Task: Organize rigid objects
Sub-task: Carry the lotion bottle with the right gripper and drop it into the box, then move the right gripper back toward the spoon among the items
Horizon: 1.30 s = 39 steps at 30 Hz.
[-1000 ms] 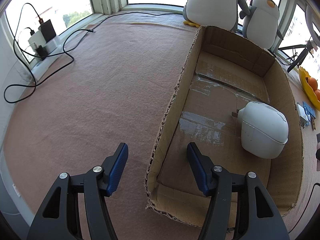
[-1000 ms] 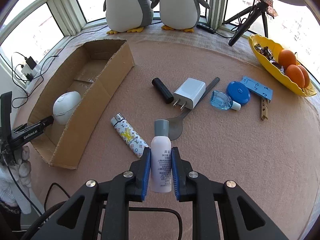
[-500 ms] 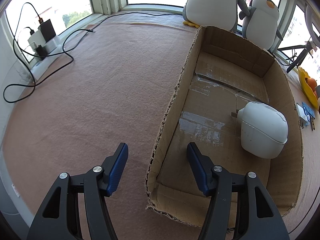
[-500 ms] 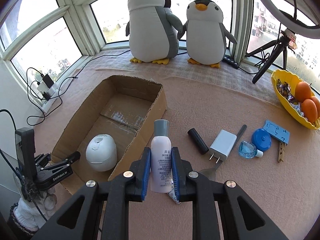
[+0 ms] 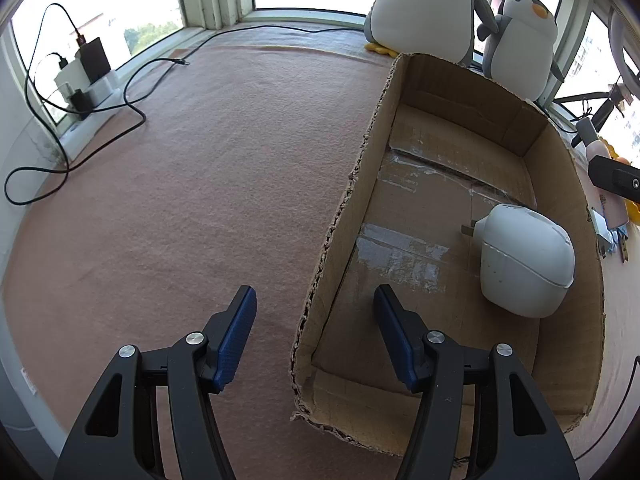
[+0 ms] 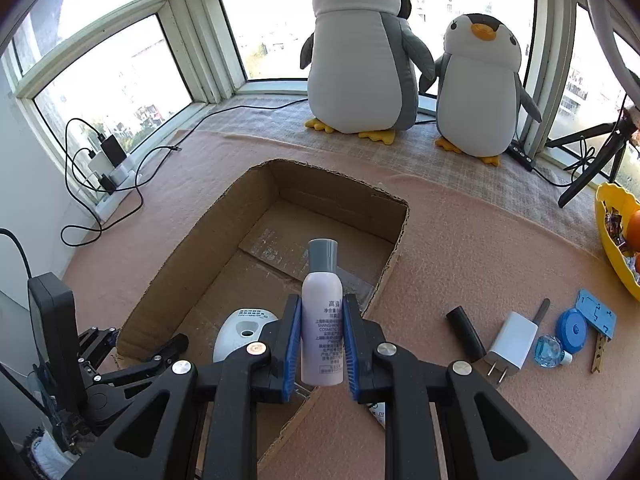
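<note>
One white rounded plastic gadget (image 5: 524, 260) lay in the open brown cardboard box (image 6: 256, 216); right claw (image 6: 322, 344) gripped a lilac grey-capped spray bottle (image 6: 322, 320); left claw (image 5: 314, 332) stood wide, empty; several items waited on the bench (image 6: 480, 248).

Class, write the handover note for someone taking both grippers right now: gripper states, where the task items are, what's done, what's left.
Right gripper: shut on the lilac spray bottle, held upright above the cardboard box.
Left gripper: open, holding nothing, straddling the box's near wall.
Done: white plug-in device lies inside the box.
Left: release the bottle into the box, then probably box the items on the mat: black cylinder, white charger, blue round case, clear blue bottle.
</note>
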### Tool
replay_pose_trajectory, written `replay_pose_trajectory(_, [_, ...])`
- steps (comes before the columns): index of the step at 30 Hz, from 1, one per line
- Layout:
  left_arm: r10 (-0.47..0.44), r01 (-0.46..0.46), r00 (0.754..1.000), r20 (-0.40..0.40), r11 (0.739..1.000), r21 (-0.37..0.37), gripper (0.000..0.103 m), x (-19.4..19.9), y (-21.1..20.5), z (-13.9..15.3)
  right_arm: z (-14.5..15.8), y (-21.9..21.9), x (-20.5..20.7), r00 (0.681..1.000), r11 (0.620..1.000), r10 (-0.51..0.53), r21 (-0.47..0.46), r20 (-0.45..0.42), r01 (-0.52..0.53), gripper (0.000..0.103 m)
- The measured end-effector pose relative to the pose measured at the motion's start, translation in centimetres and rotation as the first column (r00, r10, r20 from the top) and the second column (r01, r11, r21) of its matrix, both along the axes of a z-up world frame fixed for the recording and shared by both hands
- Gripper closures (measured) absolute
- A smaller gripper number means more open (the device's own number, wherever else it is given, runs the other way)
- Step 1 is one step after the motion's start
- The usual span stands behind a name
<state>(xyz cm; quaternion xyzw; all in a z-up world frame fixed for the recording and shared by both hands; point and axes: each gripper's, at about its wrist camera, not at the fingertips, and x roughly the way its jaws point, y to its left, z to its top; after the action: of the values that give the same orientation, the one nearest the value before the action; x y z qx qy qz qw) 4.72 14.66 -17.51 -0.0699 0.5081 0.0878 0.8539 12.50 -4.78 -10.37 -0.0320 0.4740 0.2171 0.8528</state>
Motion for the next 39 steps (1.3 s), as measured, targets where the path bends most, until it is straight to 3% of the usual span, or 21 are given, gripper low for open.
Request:
replay_pose_trajectory(15, [-0.004,0.004,1.0,-0.001,1.0,0.003,0.042,0.1,0.0,0.0,-1.8,2.0,1.2,0.999,1.0,0.023,-0.017,-0.03,-0.023,0.085])
replay_pose_trajectory(16, [-0.004,0.004,1.0,-0.001,1.0,0.003,0.042,0.1,0.0,0.0,-1.8,2.1,1.1,0.999,1.0,0.023,-0.018,-0.03,-0.024,0.082])
replay_pose_trajectory(20, [-0.002,0.002,1.0,0.001,1.0,0.002,0.041,0.1,0.0,0.0,-1.3,2.0,0.6,1.0,1.0,0.021,-0.019,-0.002,-0.021,0.052])
replay_pose_trajectory(25, [-0.002,0.002,1.0,0.0,1.0,0.002,0.041,0.1,0.0,0.0,-0.8,1.6,0.2,1.0,1.0,0.016,-0.015,-0.001,-0.016,0.051])
replay_pose_trajectory(32, [-0.006,0.006,1.0,-0.002,1.0,0.006,0.041,0.1,0.0,0.1,2.2,-0.8,-1.2,0.999,1.0,-0.015,0.001,0.033,0.015,0.051])
replay_pose_trajectory(39, [-0.041,0.041,0.999,-0.009,0.999,0.019,0.041,0.2,0.0,0.2,6.7,-4.6,-3.7,0.989,0.993,-0.119,0.002,0.082,0.119,0.049])
